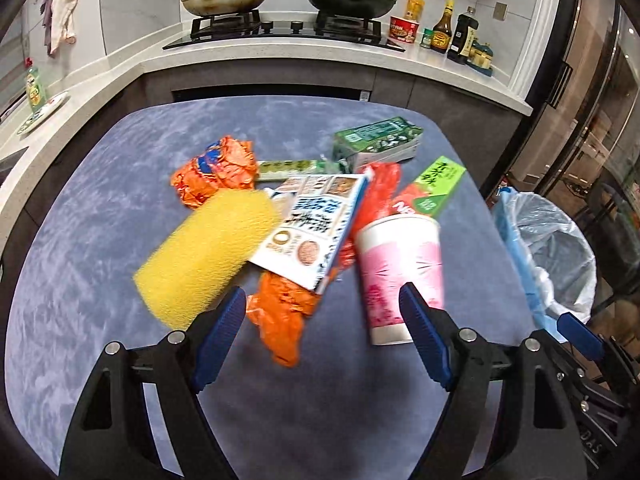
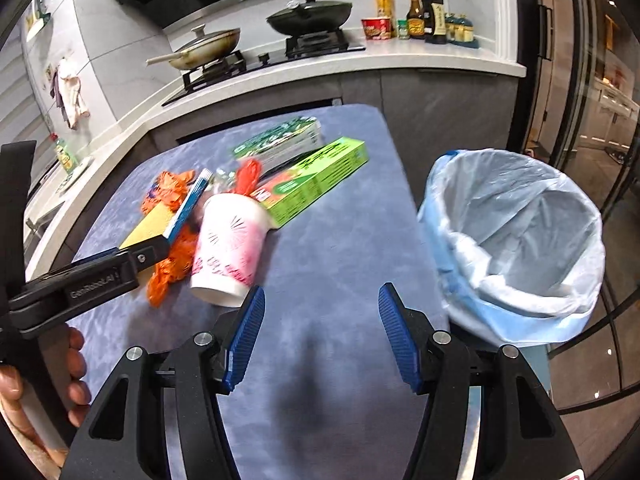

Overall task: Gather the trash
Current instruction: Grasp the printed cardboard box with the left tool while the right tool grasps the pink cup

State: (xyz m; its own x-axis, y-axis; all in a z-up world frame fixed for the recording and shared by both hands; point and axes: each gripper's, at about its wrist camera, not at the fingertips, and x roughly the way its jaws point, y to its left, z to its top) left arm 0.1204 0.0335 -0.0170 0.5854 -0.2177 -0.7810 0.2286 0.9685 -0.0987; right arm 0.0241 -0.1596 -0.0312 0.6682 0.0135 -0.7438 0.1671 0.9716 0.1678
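Both grippers, left (image 1: 322, 312) and right (image 2: 320, 316), stood apart and empty over the counter (image 2: 344, 240); trash pile beside the cup (image 1: 400, 264), bin (image 2: 520, 240) near.

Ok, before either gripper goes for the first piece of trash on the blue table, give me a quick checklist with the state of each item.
1. Left gripper empty, jaws open: ok.
2. Right gripper empty, jaws open: ok.
3. Bin lined, mouth open, beside the table: ok.
4. Pink cup lying on its side, nothing on top of it: ok.
5. White carton free to lift: not ok, it overlaps the yellow sponge and the orange wrapper.
6. Cup empty inside: cannot tell.
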